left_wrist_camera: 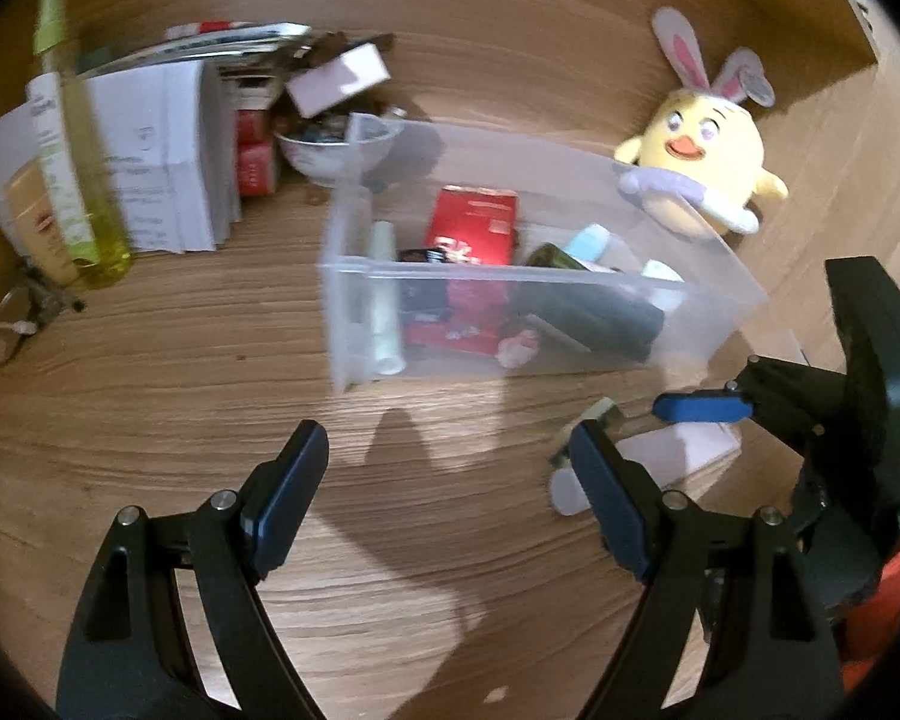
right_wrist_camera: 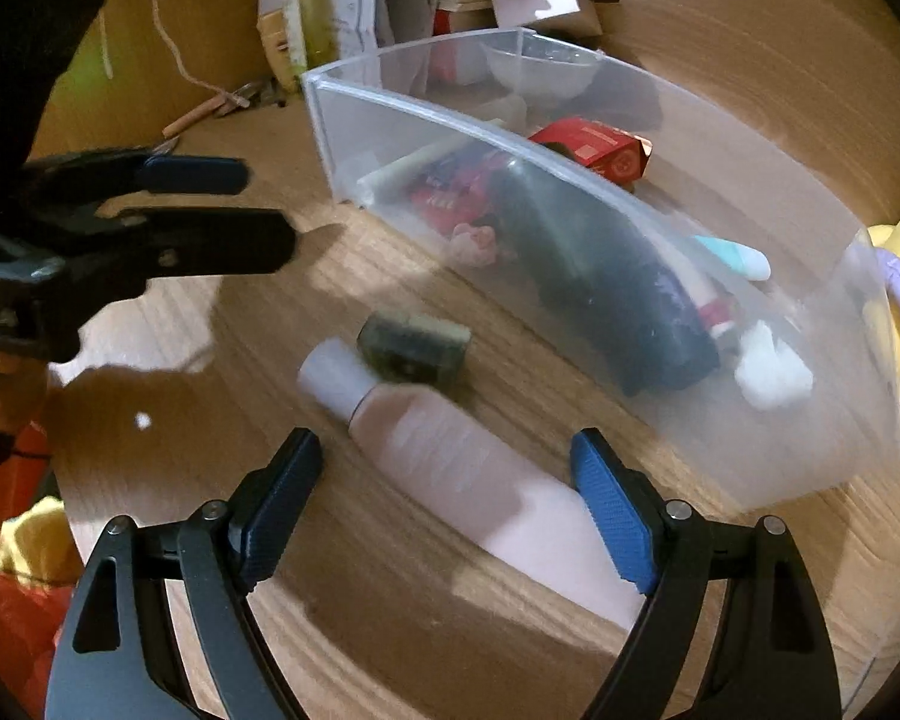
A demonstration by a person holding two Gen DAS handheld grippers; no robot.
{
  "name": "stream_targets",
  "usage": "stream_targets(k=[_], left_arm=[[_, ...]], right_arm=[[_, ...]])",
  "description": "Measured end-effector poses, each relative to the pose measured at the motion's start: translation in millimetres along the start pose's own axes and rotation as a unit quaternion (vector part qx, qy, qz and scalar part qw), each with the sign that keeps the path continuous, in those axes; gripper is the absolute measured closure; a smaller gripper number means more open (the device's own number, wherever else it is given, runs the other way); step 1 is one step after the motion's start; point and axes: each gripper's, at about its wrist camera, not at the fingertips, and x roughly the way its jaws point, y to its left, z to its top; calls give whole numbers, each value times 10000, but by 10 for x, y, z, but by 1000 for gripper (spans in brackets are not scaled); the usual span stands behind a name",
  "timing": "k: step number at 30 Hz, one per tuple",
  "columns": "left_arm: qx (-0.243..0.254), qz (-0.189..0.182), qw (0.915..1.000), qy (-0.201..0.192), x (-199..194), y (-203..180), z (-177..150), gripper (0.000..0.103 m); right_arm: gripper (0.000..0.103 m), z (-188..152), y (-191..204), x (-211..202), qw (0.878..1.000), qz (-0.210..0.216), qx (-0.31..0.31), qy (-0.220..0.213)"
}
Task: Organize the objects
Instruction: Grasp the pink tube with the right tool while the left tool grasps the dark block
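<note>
home desk nook – plush chick [left_wrist_camera: 705,159], toiletry bottles, paper stack [left_wrist_camera: 168,156], wood surface [left_wrist_camera: 210,348]

Warm dim indoor light on my feeds, hard shadows of my gripper fingers across the wooden tabletop [left_wrist_camera: 150,360], strong fisheye bending and dark corners, motion blur on the tall yellow-green spray bottle [left_wrist_camera: 75,162] upper left, clear plastic bin [right_wrist_camera: 810,420] hazy, pale pink bottle [right_wrist_camera: 462,468] soft.

Left gripper [left_wrist_camera: 444,504] angled down, jaws wide apart, nothing between the pads. Right gripper [right_wrist_camera: 450,498] pitched steeper down, jaws equally wide, pads not pressing anything. Each gripper sits beside the other, tips near.
</note>
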Motion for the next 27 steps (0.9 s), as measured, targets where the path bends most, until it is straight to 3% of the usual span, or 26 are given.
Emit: stream_targets(k=[6, 10, 18, 27], left_arm=[[261, -137, 9994, 153, 159, -235, 33, 20], [314, -305, 9986, 293, 253, -341, 61, 20], [354, -318, 9976, 495, 409, -449, 74, 21], [367, -357, 9969, 591, 484, -513, 53, 37]], right_arm=[[45, -166, 65, -137, 9999, 65, -87, -73], [65, -261, 61, -217, 9999, 63, -52, -126], [72, -499, 48, -388, 9998, 4, -53, -175], [72, -722, -167, -539, 9992, -286, 255, -102]])
